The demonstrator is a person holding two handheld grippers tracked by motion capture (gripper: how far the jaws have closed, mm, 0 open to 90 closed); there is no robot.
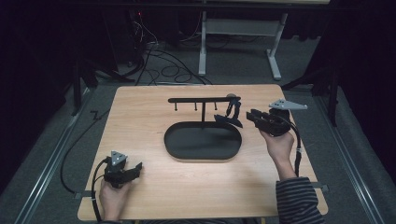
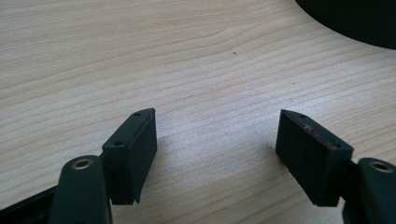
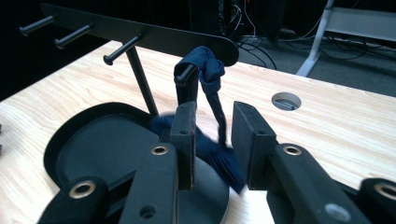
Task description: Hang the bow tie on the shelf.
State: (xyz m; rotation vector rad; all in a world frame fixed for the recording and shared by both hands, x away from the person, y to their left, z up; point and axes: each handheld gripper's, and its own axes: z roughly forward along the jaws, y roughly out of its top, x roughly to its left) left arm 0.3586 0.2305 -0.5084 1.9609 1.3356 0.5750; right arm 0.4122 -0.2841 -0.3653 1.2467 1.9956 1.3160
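High view: black metal stand with an oval tray base (image 1: 187, 151) and a horizontal bar of pegs (image 1: 201, 99) sits centre frame on the light wooden table (image 1: 154, 186). A dark blue soft fabric strap (image 1: 230, 112) hangs from the rightmost peg, its lower end trailing onto the tray's right rim. Right gripper (image 1: 254, 115) is at centre right, just beside the strap, pointing left at it. Left gripper (image 1: 135, 169) rests at lower left, well apart from the stand.

Left gripper view: jaws spread wide, nothing between them, bare wood grain under them; the tray edge shows at upper right.

Right gripper view: the strap (image 3: 212, 77) is knotted or looped over the peg at upper centre and drops as a thin band between the two jaws. Jaws partly open, the band in the gap; can't tell if either pad touches it, so no grip yet.

Handling, judged: light, limp cloth that won't slip much and isn't fragile, but it will swing and fold. Best pinch is on the narrow hanging band just under the knot.
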